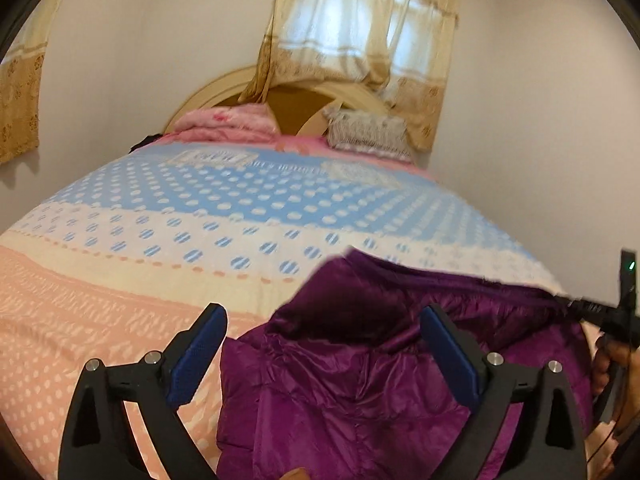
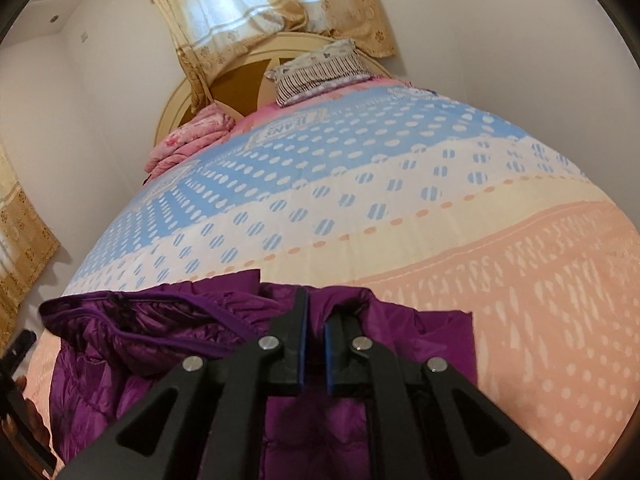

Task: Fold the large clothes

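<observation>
A purple puffer jacket [image 1: 360,384] lies crumpled at the near edge of the bed; it also shows in the right wrist view [image 2: 160,344]. My left gripper [image 1: 324,320] is open wide, its blue pads [image 1: 448,352] spread over the jacket's left part, holding nothing. My right gripper [image 2: 316,312] is shut on a fold of the jacket's purple fabric, with a small gap left between the pads. In the left wrist view the right gripper [image 1: 560,300] comes in from the right and pinches the jacket's raised zipper edge.
The bed [image 1: 200,216] has a spread with blue, white, cream and peach dotted bands. A folded pink quilt [image 1: 228,124] and a patterned pillow [image 1: 368,132] lie by the headboard. Curtains [image 1: 360,40] hang behind. Walls close in on both sides.
</observation>
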The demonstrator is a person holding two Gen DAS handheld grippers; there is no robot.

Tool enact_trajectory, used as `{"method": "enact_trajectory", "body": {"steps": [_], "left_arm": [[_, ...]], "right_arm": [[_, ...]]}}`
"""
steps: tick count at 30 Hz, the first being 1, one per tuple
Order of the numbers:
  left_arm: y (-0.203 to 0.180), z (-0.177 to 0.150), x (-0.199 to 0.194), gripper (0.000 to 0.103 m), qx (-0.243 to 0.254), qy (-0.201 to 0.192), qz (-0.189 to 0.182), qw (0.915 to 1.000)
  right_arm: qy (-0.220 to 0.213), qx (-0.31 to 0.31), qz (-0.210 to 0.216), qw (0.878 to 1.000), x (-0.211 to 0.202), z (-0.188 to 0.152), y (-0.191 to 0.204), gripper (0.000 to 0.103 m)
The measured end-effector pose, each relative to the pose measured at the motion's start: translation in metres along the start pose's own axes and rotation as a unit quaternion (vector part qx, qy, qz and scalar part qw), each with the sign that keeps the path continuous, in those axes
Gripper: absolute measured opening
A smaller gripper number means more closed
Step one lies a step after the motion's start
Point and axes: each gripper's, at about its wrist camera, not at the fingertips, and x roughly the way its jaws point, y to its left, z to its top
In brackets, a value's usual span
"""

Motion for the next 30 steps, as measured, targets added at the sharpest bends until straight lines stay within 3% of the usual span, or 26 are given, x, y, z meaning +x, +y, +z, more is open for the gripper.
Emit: {"method": "enact_trajectory", "body": {"steps": [1, 2, 3, 5, 8, 10, 12, 13, 19, 24, 30], "left_arm": [[-0.003, -0.001, 0.007, 0.097, 0.005, 0.012, 0.009, 0.9999], [-0.007, -0.001, 0.013, 0.097, 0.013, 0.022, 0.015, 0.9995], [-0.011, -0.001, 0.016, 0.097, 0.018, 0.028, 0.024, 0.9991], [-0.020, -0.001, 0.018, 0.097, 0.026, 0.028, 0.039, 0.9985], [-0.036, 0.001, 0.017, 0.097, 0.048, 0.015, 0.072, 0.9961], [-0.052, 0.000, 0.022, 0.097, 0.069, 0.013, 0.086, 0.9939], [-0.065, -0.004, 0.035, 0.097, 0.092, 0.025, 0.106, 0.9898], [-0.068, -0.005, 0.044, 0.097, 0.100, 0.032, 0.115, 0.9878], [-0.071, -0.021, 0.097, 0.098, 0.135, 0.082, 0.167, 0.9733], [-0.045, -0.031, 0.117, 0.098, 0.064, 0.102, 0.139, 0.9829], [-0.047, -0.037, 0.128, 0.100, 0.059, 0.119, 0.130, 0.9825]], "right_arm": [[0.001, 0.006, 0.000, 1.000, 0.002, 0.004, 0.001, 0.023], [0.001, 0.012, 0.004, 1.000, 0.003, 0.008, 0.003, 0.040], [-0.004, 0.018, 0.008, 1.000, 0.000, 0.010, 0.006, 0.065], [-0.030, 0.022, 0.001, 0.999, -0.011, 0.013, 0.013, 0.086], [-0.040, -0.012, -0.012, 0.999, -0.022, 0.011, 0.040, 0.086], [-0.031, -0.056, -0.020, 0.998, -0.018, 0.001, 0.067, 0.076], [-0.003, -0.101, -0.030, 0.994, -0.006, -0.015, 0.096, 0.038], [0.014, -0.113, -0.032, 0.993, 0.003, -0.023, 0.107, 0.031], [0.032, -0.136, -0.056, 0.989, 0.038, -0.039, 0.126, 0.030], [0.032, -0.117, -0.058, 0.991, 0.059, -0.043, 0.110, 0.030], [0.036, -0.105, -0.063, 0.992, 0.064, -0.046, 0.105, 0.030]]}}
